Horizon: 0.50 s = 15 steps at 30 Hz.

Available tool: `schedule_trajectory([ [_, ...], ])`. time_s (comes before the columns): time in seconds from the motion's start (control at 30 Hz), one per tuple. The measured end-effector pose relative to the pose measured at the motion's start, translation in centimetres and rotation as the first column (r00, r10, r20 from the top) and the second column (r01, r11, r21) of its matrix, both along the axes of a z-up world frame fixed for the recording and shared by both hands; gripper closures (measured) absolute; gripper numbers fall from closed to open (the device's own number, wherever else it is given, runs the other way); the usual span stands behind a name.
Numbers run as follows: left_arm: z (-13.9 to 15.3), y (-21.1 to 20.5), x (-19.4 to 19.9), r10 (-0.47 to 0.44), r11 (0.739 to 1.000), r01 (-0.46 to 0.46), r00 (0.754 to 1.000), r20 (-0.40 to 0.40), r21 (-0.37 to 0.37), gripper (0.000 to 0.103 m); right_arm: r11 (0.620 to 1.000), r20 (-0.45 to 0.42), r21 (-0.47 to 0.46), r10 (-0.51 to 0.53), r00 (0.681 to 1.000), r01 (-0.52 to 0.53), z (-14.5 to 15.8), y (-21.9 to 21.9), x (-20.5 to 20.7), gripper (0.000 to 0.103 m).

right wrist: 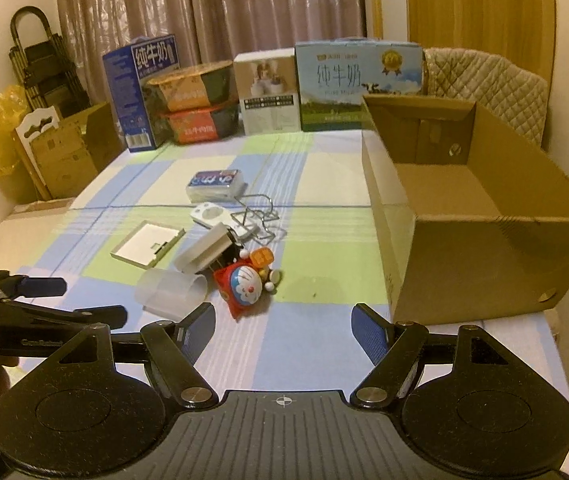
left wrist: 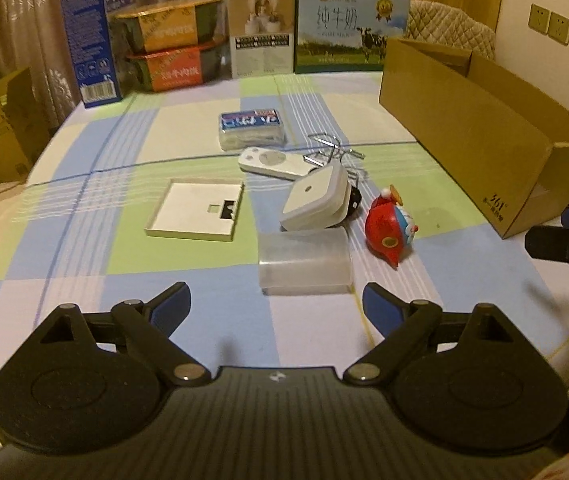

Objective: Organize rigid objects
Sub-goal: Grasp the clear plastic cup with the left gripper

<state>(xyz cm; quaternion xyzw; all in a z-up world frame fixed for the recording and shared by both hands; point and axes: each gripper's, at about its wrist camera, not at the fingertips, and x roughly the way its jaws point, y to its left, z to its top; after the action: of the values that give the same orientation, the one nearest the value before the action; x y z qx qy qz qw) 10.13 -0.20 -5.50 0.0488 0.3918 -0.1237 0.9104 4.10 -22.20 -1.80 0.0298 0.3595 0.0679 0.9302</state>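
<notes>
The clear plastic cup lies on its side on the checked tablecloth, nearest of the small pile, just ahead of the left gripper, whose jaws are spread with nothing between them. Right gripper is empty and released too. The cup's round, so I'd guess a clumsy pinch rolls it into the red toy. The cardboard box waits to the right.
</notes>
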Motion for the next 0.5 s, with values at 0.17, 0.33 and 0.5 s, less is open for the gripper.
schedule_trajectory([
  [0.17, -1.8, -0.5, 2.2, -0.012, 1.000, 0.011, 1.000, -0.027, -0.016, 0.012, 1.000, -0.036, -0.008, -0.002, 0.999, 0.002, -1.8, 0.0, 1.5, 0.031],
  [0.33, -3.0, -1.3, 3.7, -0.040, 0.999, 0.038, 0.999, -0.037, -0.032, 0.012, 1.000, -0.064, -0.011, -0.002, 0.998, 0.001, -3.1, -0.1, 2.5, 0.031],
  [0.5, -4.0, -1.6, 4.6, -0.061, 0.997, 0.059, 0.997, -0.047, -0.055, 0.013, 1.000, -0.082, -0.016, -0.001, 0.997, 0.000, -4.1, 0.1, 3.3, 0.031],
])
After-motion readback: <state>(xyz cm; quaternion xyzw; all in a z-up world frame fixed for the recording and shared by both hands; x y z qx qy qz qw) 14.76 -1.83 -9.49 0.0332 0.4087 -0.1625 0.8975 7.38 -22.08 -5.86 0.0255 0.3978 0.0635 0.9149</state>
